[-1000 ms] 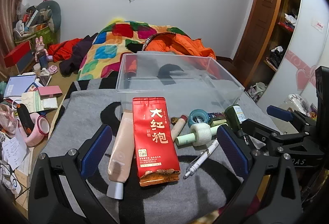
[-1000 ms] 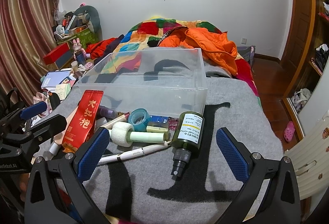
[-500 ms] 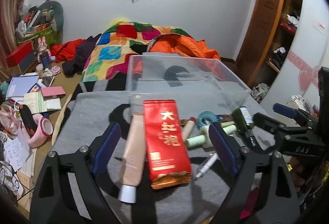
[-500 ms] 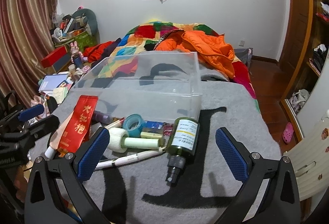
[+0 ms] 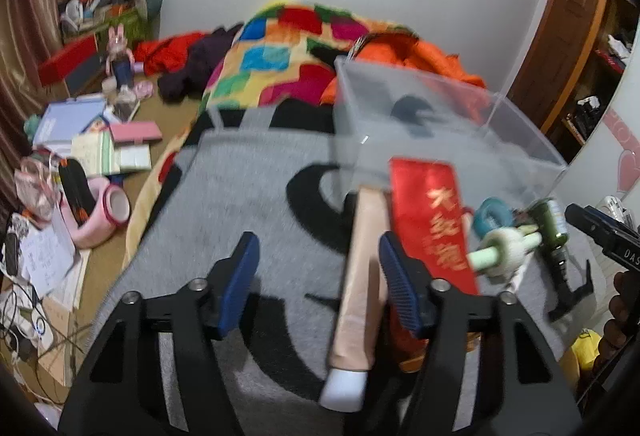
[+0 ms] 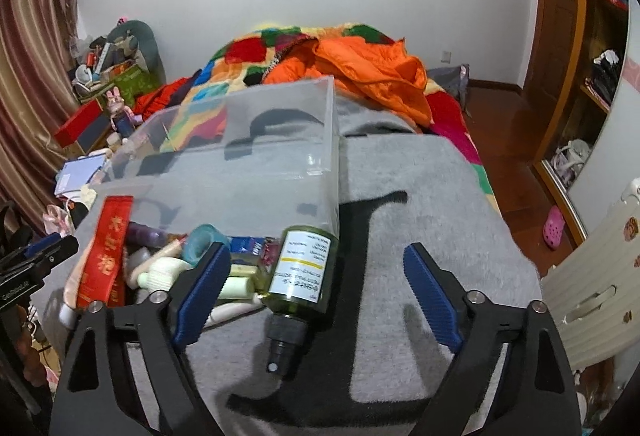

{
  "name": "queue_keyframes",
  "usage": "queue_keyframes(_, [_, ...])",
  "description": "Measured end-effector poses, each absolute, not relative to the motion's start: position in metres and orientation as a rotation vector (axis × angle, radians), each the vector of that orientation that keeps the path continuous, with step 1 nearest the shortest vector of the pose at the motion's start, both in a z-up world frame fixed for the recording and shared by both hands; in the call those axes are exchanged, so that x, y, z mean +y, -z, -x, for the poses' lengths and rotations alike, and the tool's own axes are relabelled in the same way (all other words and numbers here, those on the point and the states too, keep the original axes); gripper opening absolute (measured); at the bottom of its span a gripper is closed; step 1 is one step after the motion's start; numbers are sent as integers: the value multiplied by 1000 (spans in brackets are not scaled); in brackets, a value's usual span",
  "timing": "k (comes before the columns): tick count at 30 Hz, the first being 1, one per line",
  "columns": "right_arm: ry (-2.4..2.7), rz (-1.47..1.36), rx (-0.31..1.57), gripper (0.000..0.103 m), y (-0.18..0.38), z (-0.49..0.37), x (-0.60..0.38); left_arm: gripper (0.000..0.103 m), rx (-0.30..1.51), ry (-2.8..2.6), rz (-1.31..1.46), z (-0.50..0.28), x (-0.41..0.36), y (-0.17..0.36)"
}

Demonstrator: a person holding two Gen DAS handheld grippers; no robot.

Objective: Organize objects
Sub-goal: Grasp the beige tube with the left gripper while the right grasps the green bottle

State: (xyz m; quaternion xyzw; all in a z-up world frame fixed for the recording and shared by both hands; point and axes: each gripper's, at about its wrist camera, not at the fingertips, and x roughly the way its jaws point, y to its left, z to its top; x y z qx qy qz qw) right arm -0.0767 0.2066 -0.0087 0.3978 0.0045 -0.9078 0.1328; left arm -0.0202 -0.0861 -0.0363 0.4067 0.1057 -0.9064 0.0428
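Note:
A clear plastic bin [image 5: 448, 123] stands on a grey blanket [image 5: 248, 195]. In front of it lie a beige tube [image 5: 360, 276], a red tea packet [image 5: 432, 224], a teal tape roll [image 5: 494, 211], a white roll on a pale green stick [image 5: 504, 250] and a green spray bottle [image 6: 300, 272]. My left gripper [image 5: 316, 272] is open, low over the blanket; its right finger is by the beige tube. My right gripper [image 6: 316, 292] is open around the green spray bottle, not touching it. The bin also shows in the right wrist view [image 6: 256, 163].
A patchwork quilt [image 5: 288, 55] and orange jacket [image 6: 372, 71] lie behind the bin. A cluttered side table with a pink tape roll [image 5: 108, 207] and books is on the left. A wooden wardrobe [image 6: 572, 47] stands at the right.
My left gripper has swung left and lower, so the tube and packet now sit at its right finger, and its jaws have narrowed. My right gripper has moved forward and down over the spray bottle.

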Motion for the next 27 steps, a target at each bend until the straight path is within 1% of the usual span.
queue_keyframes(1, [2628,-1171,14,80,12,79,206,53,337,2767,-1268,21,-88,41])
queue_keyframes(3, [2609,-1203,10,75,19,83,205,53,380,2790,-1292,22,-89,45])
queue_keyframes(5, [2589,-1223,4,67,24,85,203,53,374,2799,-1300,24,-88,45])
queue_keyframes(8, [2563,-1250,8,62,31,87,200,53,341,2816,-1331,29,-80,46])
queue_keyframes(13, [2541,-1272,14,58,38,88,198,53,280,2835,-1371,36,-65,50])
queue_keyframes(16, [2527,-1289,7,51,42,88,198,53,305,2843,-1362,38,-66,50])
queue_keyframes(17, [2519,-1296,1,48,44,90,198,52,319,2846,-1363,38,-67,51])
queue_keyframes(18, [2510,-1302,-4,46,45,91,198,50,327,2851,-1363,38,-67,51])
queue_keyframes(19, [2500,-1311,-9,42,47,91,198,44,327,2857,-1365,38,-66,52])
queue_keyframes(21, [2503,-1311,-11,40,48,91,198,33,325,2866,-1365,37,-64,52])
queue_keyframes(23, [2502,-1305,-17,38,48,90,199,18,303,2858,-1377,37,-61,53])
queue_keyframes(25, [2514,-1290,-13,38,46,88,200,10,296,2850,-1384,36,-60,54])
queue_keyframes(27, [2521,-1278,-15,38,43,86,202,8,287,2842,-1366,33,-60,52])
